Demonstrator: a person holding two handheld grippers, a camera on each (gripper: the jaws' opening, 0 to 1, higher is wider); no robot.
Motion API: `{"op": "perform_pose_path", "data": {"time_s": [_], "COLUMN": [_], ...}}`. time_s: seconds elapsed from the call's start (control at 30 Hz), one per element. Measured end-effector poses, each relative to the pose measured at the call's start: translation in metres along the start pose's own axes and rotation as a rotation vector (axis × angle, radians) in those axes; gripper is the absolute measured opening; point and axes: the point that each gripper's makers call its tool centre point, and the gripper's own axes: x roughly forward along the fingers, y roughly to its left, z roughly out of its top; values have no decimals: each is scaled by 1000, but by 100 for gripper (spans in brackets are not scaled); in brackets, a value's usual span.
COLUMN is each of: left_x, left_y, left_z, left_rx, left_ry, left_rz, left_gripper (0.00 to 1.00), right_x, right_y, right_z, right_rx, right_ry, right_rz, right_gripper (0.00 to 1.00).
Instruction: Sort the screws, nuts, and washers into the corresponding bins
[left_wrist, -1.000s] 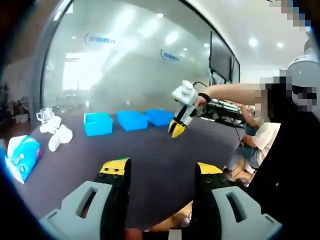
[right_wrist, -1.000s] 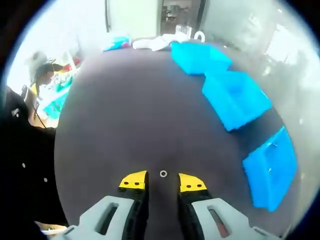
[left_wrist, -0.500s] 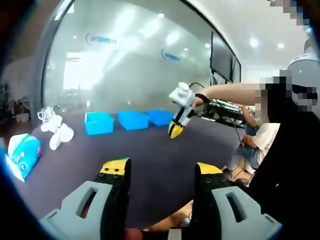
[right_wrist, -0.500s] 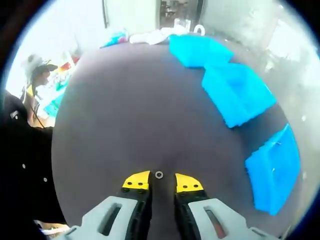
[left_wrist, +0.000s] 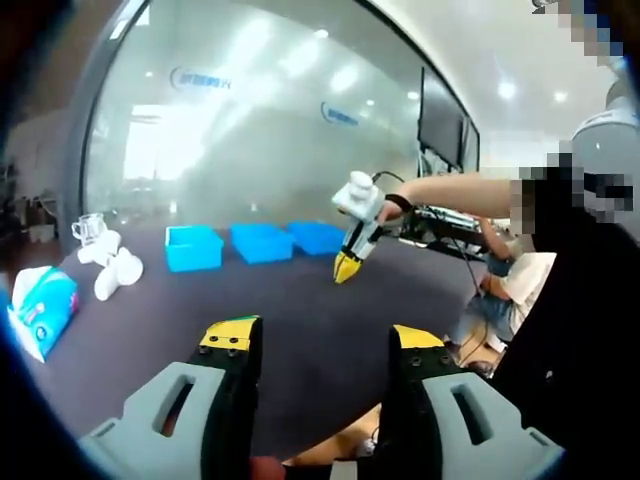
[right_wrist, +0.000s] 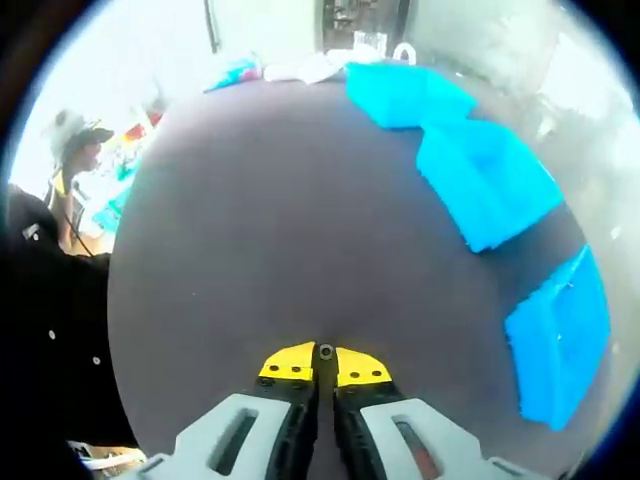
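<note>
A small metal washer (right_wrist: 325, 352) lies on the dark table (right_wrist: 250, 230), pinched between the yellow tips of my right gripper (right_wrist: 325, 362), which is shut on it. Three blue bins (right_wrist: 485, 180) run along the table's right side in the right gripper view. In the left gripper view they stand in a row (left_wrist: 262, 241) at the far side, and the right gripper (left_wrist: 347, 268) points down at the table just in front of them. My left gripper (left_wrist: 322, 338) stands open above the near table edge with nothing between its fingers.
White cups (left_wrist: 112, 270) and a tissue pack (left_wrist: 40, 310) sit at the table's left end, with a glass wall (left_wrist: 250, 130) behind. The person's arm (left_wrist: 460, 190) reaches in from the right. A seated person (right_wrist: 85, 150) is beside the table.
My right gripper has come down over the washer and its jaws have shut on it. The left gripper has stayed open and still.
</note>
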Motion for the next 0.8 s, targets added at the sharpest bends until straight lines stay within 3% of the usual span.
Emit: {"op": "perform_pose_path", "data": {"time_s": [0.23,0.37,0.57,0.8], "left_x": [-1,-1,-2,-4], "left_y": [1,2,7,10], "left_z": [5,7,11,16], "left_rx": [6,8,0,6], "left_ry": [-10,-17,-38,-53], "left_rz": [6,8,30,44], "left_gripper": [48,48,48,48], "right_x": [-5,-15,-38,-63], "right_y": [4,7,4,12], "right_z": [2,9,23,25], "right_rx": [-5,15,99,187], "right_ry": [-17,-83,-284,-516], "right_rz": [-2,-10,-70,-158], "right_gripper": [2,2,2,2]}}
